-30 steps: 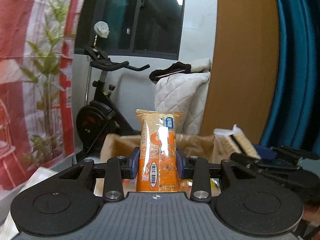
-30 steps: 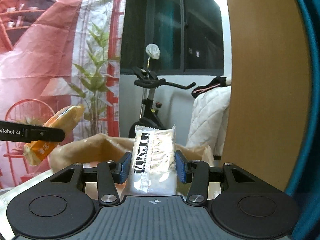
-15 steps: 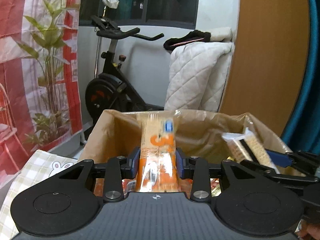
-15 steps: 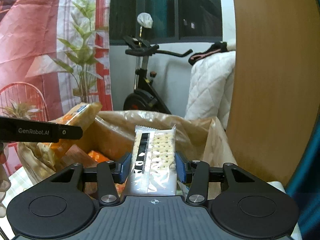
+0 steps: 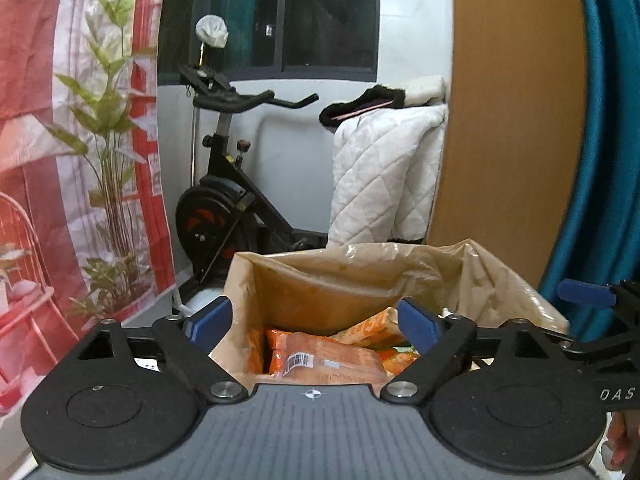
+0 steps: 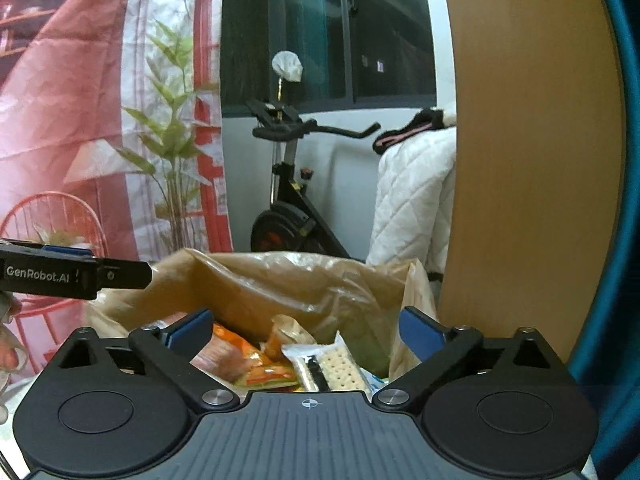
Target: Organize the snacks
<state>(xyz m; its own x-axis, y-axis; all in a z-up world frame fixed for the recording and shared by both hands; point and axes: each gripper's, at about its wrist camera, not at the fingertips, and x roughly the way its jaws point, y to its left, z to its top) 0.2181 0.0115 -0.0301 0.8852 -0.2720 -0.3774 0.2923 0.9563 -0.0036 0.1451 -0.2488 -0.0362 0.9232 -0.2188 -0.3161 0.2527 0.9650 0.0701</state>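
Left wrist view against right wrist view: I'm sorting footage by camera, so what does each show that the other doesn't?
Only the left wrist view shows a barcoded orange packet lying in the bag and the right gripper at its right edge. Only the right wrist view shows a clear cracker pack in the bag and the left gripper's branded arm at its left edge. Both show the brown bag holding snacks, an exercise bike, a white quilt, and their own jaws opening with nothing gripped.
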